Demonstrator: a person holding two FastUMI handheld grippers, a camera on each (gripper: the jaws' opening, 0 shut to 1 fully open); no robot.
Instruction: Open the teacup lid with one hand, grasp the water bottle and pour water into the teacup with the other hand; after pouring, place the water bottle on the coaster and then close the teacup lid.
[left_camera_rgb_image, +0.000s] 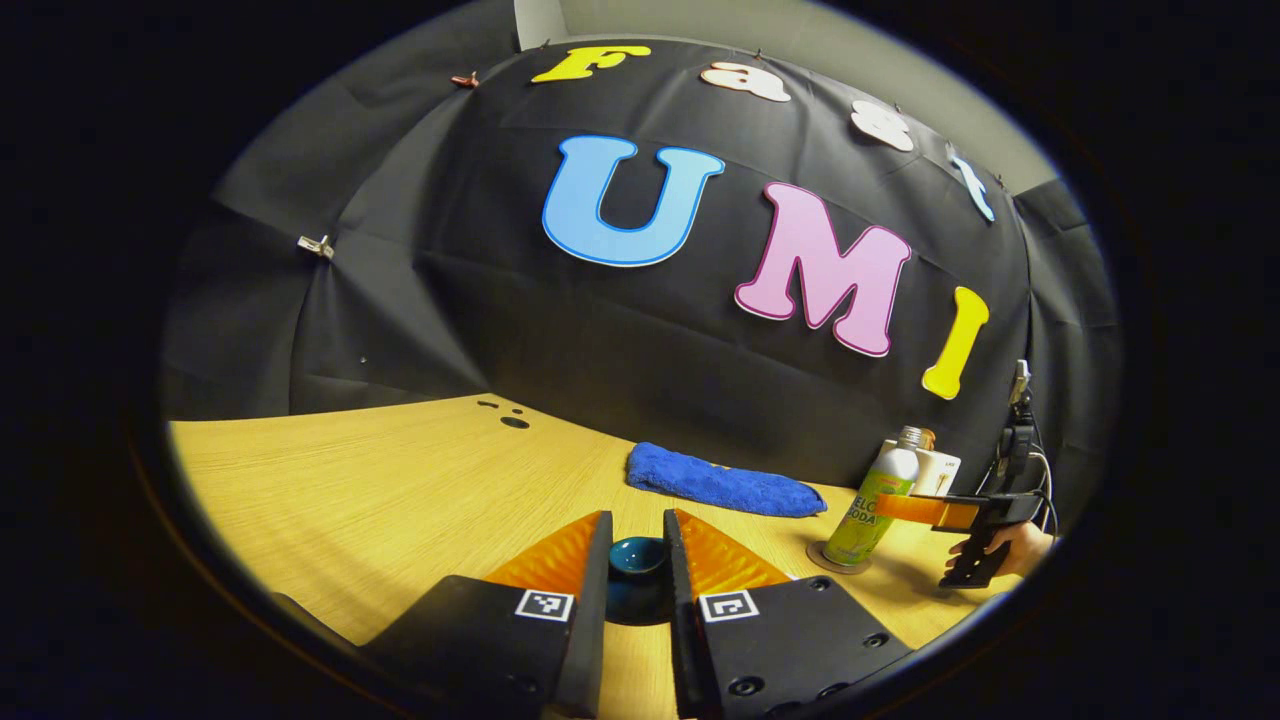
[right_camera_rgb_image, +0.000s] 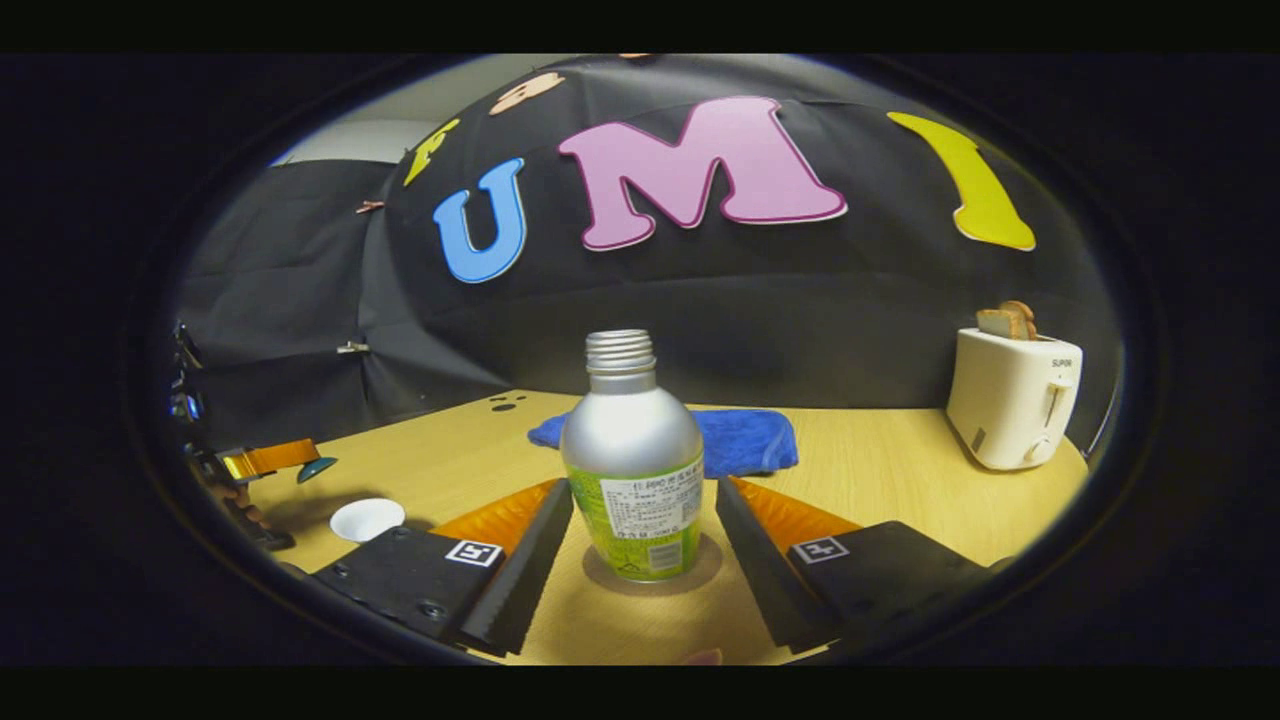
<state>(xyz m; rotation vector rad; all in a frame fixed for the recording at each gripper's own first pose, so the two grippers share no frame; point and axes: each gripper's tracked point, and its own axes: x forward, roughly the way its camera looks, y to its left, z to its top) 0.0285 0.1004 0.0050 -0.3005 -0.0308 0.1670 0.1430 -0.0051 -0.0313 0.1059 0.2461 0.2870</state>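
Left gripper: narrowly parted; a dark teal, dome-shaped teacup lid is clamped between both fingers and is seen raised above the wooden table. In the right gripper view this gripper is seen at far left with the lid at its tip, held clear of the table.

Right gripper: spread wide; nothing is held. The fingers are set on either side of the silver aluminium water bottle with a green label, with a gap left on both sides.

Water bottle: upright and uncapped, stood on a round brown coaster on the table. In the left gripper view the bottle and coaster are seen at right, with the right gripper and the hand beside them.

Teacup: a small white round cup, uncovered, set on the table below the raised lid; its contents cannot be told.

Behind the bottle: a folded blue towel is laid near the wall.

Far right: a white toaster holding slices of bread in its slots.
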